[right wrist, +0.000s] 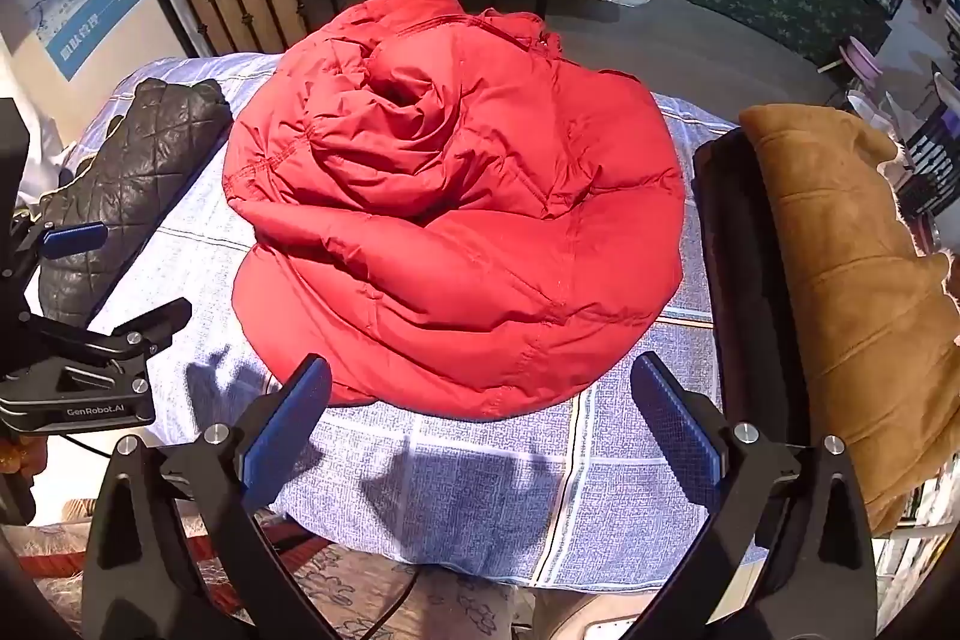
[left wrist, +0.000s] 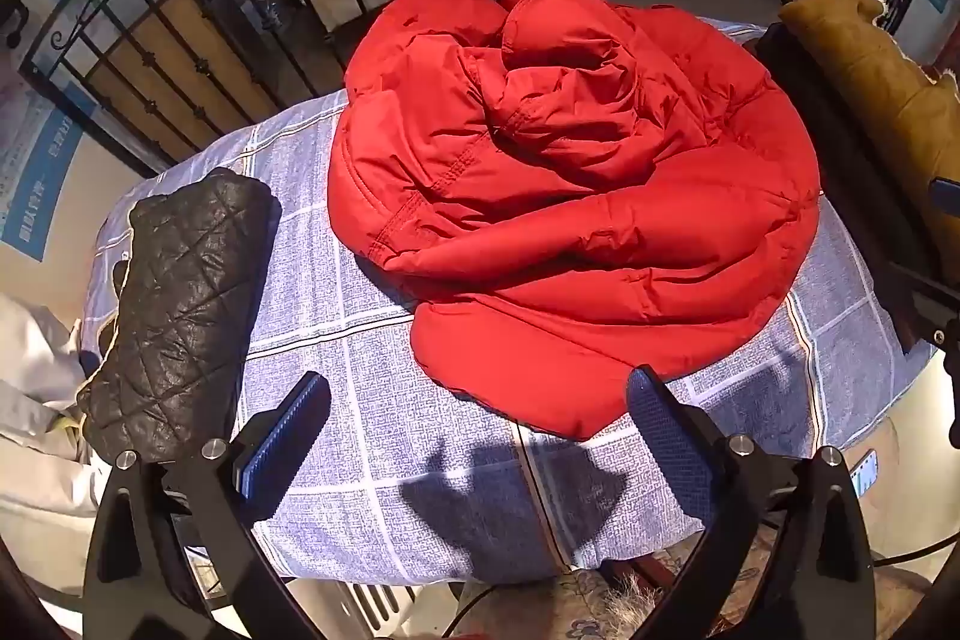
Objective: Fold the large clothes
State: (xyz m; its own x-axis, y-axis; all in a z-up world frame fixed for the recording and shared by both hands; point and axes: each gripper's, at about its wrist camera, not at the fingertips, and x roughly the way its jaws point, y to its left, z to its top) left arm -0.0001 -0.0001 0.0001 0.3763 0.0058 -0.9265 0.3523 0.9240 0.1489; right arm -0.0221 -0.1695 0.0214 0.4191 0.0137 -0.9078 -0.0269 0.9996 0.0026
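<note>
- The left claw (left wrist: 477,430) has its two blue-padded fingers spread wide, with nothing between them; it hangs tilted steeply down over the near edge of the surface (left wrist: 456,514).
- The right claw (right wrist: 480,421) is likewise spread wide and holds nothing, tilted steeply down over the same near edge.
- A red padded jacket (left wrist: 570,196) lies in a crumpled heap just ahead of both claws; its near hem reaches close to the fingertips, but no pad touches it.
- The surface is covered with a blue-and-white checked cloth (right wrist: 492,496).
- A folded black quilted garment (left wrist: 180,310) lies ahead and to the left of the left claw, apart from the red jacket.
- A folded tan garment (right wrist: 852,280) rests on a dark piece, ahead and to the right of the right claw.
- In the right wrist view, the left claw's body appears at the left edge.
</note>
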